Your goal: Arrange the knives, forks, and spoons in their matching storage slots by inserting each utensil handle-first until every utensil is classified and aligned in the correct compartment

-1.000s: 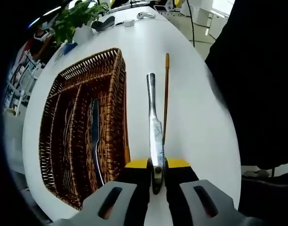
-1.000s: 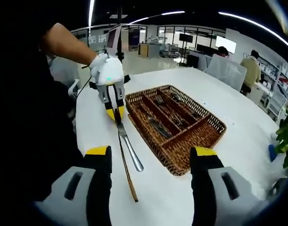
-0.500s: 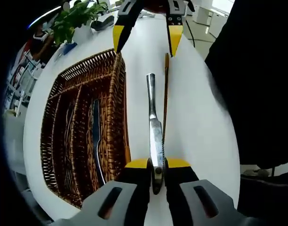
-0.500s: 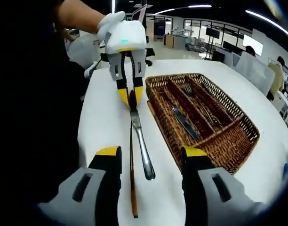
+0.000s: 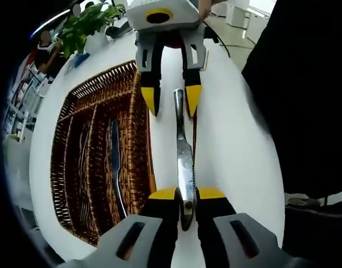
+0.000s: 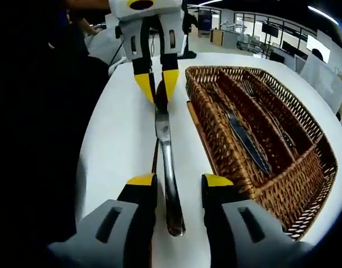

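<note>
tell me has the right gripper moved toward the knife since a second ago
Yes. In the left gripper view the right gripper has come in along the wicker tray, its open jaws now straddling the handle end of the knife, which the left gripper holds.

We see the left hand-held gripper (image 5: 182, 196) with light grey moulded bodies, each showing a dark slot with an orange-brown glint, running into black fingers capped by yellow pads (image 5: 161, 194). The right hand-held gripper (image 6: 173, 183) is built alike: grey shells with dark slots, black fingers, yellow tips (image 6: 141, 180). Seen from the front, each carries a pale housing above slotted grey arms, and dark clothing stands at the side of both views.
</note>
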`<state>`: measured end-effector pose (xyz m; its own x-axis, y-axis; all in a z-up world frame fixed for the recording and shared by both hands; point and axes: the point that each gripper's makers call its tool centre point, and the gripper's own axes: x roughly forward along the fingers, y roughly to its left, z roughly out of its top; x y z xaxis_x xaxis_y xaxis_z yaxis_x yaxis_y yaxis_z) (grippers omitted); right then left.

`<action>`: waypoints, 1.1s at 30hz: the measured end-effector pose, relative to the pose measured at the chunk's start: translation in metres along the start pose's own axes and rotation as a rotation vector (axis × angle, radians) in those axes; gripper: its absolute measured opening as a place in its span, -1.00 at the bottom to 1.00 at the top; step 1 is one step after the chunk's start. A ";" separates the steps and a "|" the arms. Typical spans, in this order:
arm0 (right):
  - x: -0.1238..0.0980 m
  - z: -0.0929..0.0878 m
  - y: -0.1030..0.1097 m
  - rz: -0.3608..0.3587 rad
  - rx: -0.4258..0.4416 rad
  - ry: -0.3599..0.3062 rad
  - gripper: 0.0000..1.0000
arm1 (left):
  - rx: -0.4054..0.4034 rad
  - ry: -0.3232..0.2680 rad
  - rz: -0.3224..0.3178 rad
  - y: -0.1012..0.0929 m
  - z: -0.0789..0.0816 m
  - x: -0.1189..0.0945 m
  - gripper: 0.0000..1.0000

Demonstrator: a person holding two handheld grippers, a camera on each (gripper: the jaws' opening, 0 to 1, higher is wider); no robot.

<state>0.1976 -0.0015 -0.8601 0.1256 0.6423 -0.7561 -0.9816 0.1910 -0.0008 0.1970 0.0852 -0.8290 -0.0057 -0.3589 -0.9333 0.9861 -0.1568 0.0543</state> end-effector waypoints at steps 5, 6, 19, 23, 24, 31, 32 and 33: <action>0.004 0.002 0.001 0.015 -0.003 -0.004 -0.45 | 0.006 -0.007 0.002 0.001 0.002 -0.003 -0.81; 0.004 0.003 0.001 0.016 -0.006 -0.007 -0.47 | 0.004 -0.007 0.002 0.001 0.002 -0.003 -0.81; 0.018 0.009 0.009 0.038 -0.025 0.015 -0.61 | 0.003 -0.006 0.000 0.000 0.003 -0.004 -0.81; 0.019 0.008 0.009 0.034 -0.042 0.020 -0.72 | 0.002 -0.009 0.001 0.001 0.003 -0.005 -0.81; 0.019 0.008 0.010 0.034 -0.045 0.020 -0.73 | 0.001 -0.010 0.001 0.001 0.003 -0.005 -0.81; 0.021 0.011 0.011 0.044 -0.083 0.027 -0.84 | -0.002 -0.013 0.003 0.002 0.003 -0.006 -0.81; 0.021 0.012 0.012 0.043 -0.089 0.028 -0.83 | -0.003 -0.014 0.002 0.002 0.003 -0.006 -0.81; 0.022 0.012 0.012 0.043 -0.093 0.027 -0.83 | -0.003 -0.015 0.003 0.002 0.003 -0.006 -0.81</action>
<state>0.1904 0.0236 -0.8687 0.0803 0.6276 -0.7743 -0.9953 0.0930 -0.0279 0.1985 0.0841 -0.8222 -0.0056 -0.3730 -0.9278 0.9866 -0.1532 0.0557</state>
